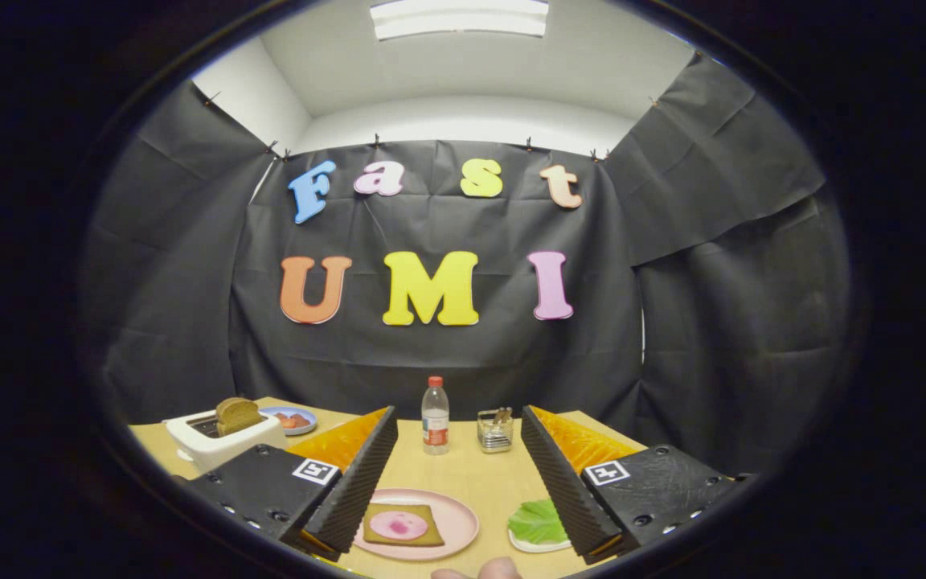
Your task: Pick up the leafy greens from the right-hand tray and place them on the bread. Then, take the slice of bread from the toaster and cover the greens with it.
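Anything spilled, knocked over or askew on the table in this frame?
Nothing stands out. The bottle stands upright, the bread lies flat on the pink plate, the greens sit in their tray, and the gripper fingers are open.

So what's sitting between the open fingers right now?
In the gripper view, the open gripper spans bare table, the pink plate with bread, and the leafy greens.

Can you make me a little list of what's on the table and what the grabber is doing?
gripper: open, fingers wide apart above the table, holding nothing
pink plate: between the fingers, carries bread with a pink slice on top
leafy greens: on a small white tray beside the plate
toaster: white, bread slice sticking up
bottle: upright, beyond the fingers
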`<state>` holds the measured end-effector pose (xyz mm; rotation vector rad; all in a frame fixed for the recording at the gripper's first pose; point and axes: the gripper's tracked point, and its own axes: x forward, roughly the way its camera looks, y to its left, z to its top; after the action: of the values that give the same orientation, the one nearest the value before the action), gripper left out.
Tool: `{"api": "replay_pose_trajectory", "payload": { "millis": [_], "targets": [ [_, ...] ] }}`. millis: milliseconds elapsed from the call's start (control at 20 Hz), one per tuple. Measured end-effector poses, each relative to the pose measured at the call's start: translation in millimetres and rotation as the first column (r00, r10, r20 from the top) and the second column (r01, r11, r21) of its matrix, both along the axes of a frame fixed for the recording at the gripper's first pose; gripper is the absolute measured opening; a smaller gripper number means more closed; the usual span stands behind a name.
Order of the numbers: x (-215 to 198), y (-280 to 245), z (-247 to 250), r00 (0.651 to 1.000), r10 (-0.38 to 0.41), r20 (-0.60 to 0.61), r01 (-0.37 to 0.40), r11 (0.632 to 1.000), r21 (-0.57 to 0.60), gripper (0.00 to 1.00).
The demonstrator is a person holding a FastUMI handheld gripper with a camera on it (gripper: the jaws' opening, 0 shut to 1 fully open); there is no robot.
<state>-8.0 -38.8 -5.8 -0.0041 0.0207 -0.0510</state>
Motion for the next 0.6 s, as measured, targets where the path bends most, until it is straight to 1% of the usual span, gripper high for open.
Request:
{"api": "replay_pose_trajectory", "payload": {
  "millis": [150,300,500,600],
  "targets": [
    [-0.9,-26.7,-2.0,1.0,-0.021,-0.017,0.021,1.0,0.007,0.95],
    [-3.8,-65.8,-11.9,0.997,-0.068,-0.037,0.067,0.997,-0.024,0.95],
    [0.2,-115.1,-48.3,0.986,-0.097,-0.136,0.098,0.995,-0.001,0.95],
    [7.9,-139.8,-75.2,0.972,-0.103,-0.213,0.113,0.993,0.038,0.95]
  ]
}}
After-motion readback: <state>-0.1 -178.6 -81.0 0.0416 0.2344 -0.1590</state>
